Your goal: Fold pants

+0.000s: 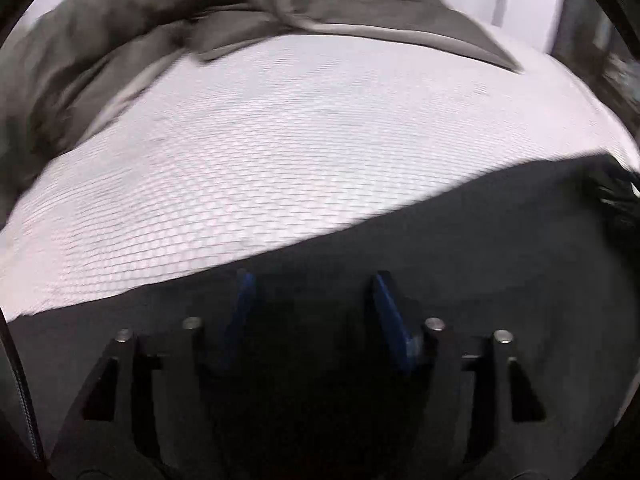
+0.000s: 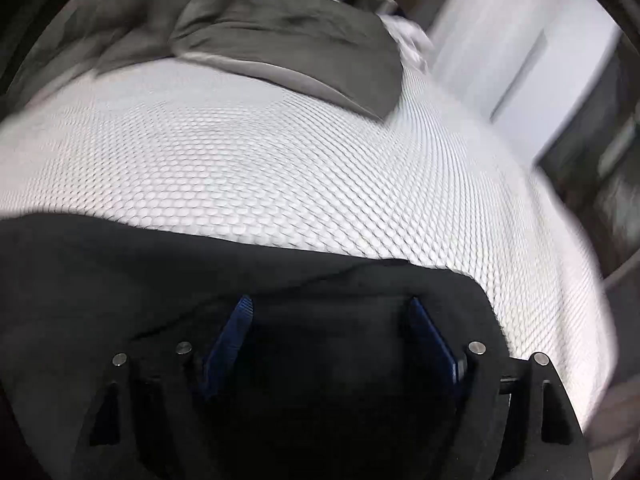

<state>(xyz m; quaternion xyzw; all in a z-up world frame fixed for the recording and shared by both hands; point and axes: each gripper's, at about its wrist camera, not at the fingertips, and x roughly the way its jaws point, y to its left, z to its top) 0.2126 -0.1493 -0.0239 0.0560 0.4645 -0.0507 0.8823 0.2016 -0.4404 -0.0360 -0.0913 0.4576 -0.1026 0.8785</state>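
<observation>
Black pants (image 1: pixel 460 248) lie flat on a white textured bed cover (image 1: pixel 280 140), filling the near part of the left wrist view. They also fill the near left of the right wrist view (image 2: pixel 120 272), where their corner edge shows at the right. My left gripper (image 1: pixel 312 284) hangs just over the black cloth with its blue pads (image 1: pixel 244 300) apart and nothing between them. My right gripper (image 2: pixel 330 306) is over the pants' corner, its blue pads (image 2: pixel 234 328) wide apart and empty. Both views are blurred by motion.
A grey-green blanket or garment (image 1: pixel 160 20) lies bunched at the far side of the bed, also seen in the right wrist view (image 2: pixel 288 36). The bed's right edge (image 2: pixel 568 264) drops off beside a white wall (image 2: pixel 500 48) and dark furniture (image 2: pixel 600 168).
</observation>
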